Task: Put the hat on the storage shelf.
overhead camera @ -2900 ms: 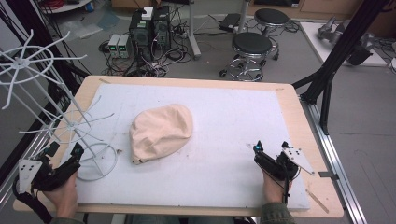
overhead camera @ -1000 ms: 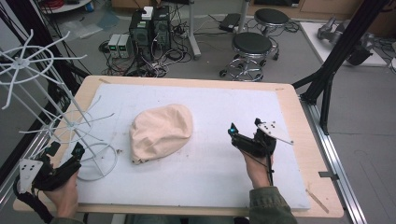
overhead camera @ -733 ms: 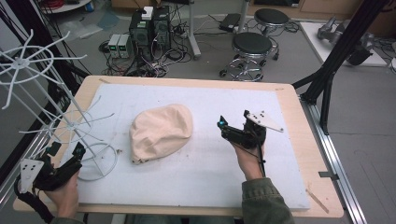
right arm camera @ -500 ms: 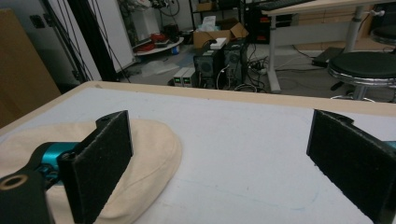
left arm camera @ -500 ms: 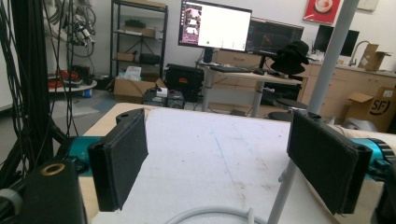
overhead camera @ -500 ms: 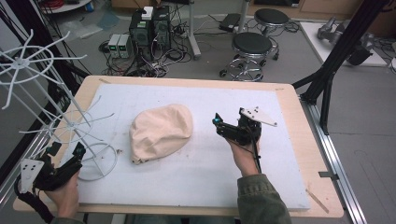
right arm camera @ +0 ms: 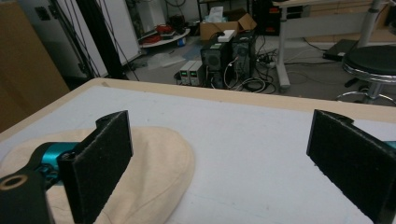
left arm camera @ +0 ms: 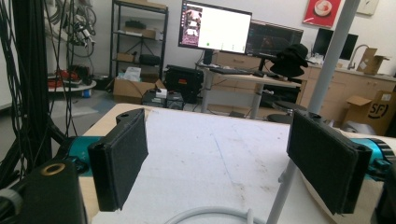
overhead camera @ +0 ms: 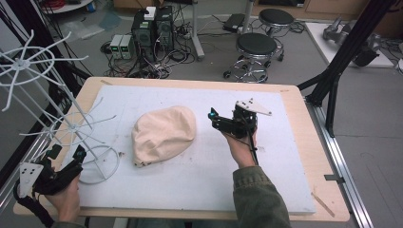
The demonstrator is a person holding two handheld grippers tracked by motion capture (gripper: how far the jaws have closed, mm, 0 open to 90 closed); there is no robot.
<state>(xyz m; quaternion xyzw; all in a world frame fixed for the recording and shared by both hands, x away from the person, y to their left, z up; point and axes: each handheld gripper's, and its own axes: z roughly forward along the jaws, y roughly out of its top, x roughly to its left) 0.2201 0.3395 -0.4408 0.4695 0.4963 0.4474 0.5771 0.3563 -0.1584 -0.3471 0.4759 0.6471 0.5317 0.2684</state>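
Observation:
A beige cloth cap [overhead camera: 161, 135] lies crown up near the middle of the white mat [overhead camera: 199, 171]. My right gripper [overhead camera: 223, 115] hovers just right of it, open, jaws pointing left toward the cap. In the right gripper view the cap [right arm camera: 154, 168] lies low and left, partly behind the left jaw, and the right gripper [right arm camera: 224, 163] holds nothing. My left gripper [overhead camera: 67, 153] is open at the table's front left corner, beside the base ring of a white wire rack [overhead camera: 71, 126]. The rack's pole [left arm camera: 320, 88] rises just inside the right jaw of the left gripper [left arm camera: 222, 163].
The rack's wire arms [overhead camera: 28, 71] spread over the table's left edge. A black stand leg [overhead camera: 332, 80] slants by the right edge. Stools [overhead camera: 256, 45] and computer boxes [overhead camera: 152, 28] stand on the floor beyond the far edge. The wooden table rim [overhead camera: 323, 156] borders the mat.
My right gripper has moved from the table's front right corner forward and left, up to the cap's right side. The left gripper and the cap have not moved.

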